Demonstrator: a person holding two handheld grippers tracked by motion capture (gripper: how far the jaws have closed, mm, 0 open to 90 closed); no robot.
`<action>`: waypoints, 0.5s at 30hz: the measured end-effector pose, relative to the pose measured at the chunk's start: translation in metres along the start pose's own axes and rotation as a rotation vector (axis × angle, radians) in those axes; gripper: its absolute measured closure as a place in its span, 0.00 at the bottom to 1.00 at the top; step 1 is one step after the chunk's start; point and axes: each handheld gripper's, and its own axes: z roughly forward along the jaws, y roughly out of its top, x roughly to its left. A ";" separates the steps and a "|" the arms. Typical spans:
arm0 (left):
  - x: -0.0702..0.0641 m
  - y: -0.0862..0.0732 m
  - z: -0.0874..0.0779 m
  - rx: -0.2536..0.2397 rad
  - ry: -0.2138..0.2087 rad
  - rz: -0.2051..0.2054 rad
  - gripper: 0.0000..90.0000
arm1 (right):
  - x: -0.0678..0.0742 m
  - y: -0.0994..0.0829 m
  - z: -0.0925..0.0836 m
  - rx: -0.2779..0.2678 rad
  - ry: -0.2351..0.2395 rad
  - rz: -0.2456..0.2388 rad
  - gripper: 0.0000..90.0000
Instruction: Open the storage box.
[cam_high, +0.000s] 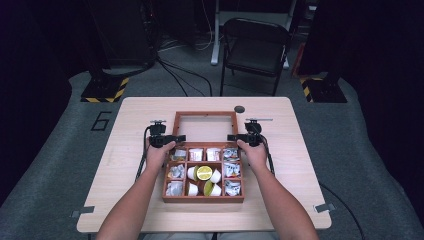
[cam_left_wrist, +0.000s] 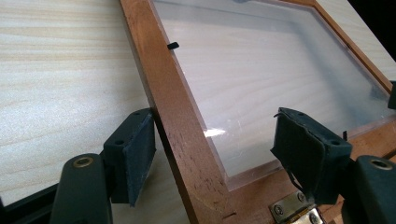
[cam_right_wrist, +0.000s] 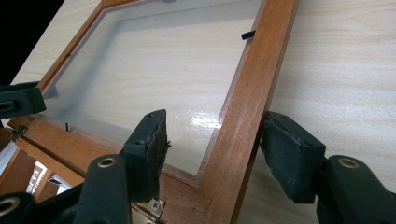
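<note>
Table (cam_high: 150, 200) lit bright, surroundings dark; glare on lid pane (cam_left_wrist: 219, 132); jaws sharp.

I am holding my two black grippers, the left gripper (cam_high: 176, 138) and the right gripper (cam_high: 233, 137), against the reddish-brown wooden frame of the lid (cam_high: 205, 114), whose clear pane (cam_left_wrist: 261, 79) is showing the pale, fine-grained wood of the table (cam_high: 140, 115) beneath it. I am looking down on a matching reddish-brown box (cam_high: 203, 199) displaying white cups (cam_high: 215, 176), yellow-green lemon halves (cam_high: 204, 173) and silvery wrapped packets (cam_high: 231, 170). A brass-coloured hinge (cam_left_wrist: 294, 208) is glinting beside my dark, matte jaw pads (cam_left_wrist: 306, 149).
</note>
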 end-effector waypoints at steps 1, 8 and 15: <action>0.000 0.000 0.000 0.000 0.000 -0.002 0.33 | 0.000 0.000 0.000 0.002 0.000 0.003 0.45; 0.000 -0.001 0.001 0.001 -0.001 -0.014 0.33 | 0.000 0.000 0.000 0.008 0.003 0.013 0.45; 0.002 -0.001 0.001 0.014 -0.010 -0.033 0.33 | -0.002 -0.001 0.001 0.014 0.007 0.026 0.45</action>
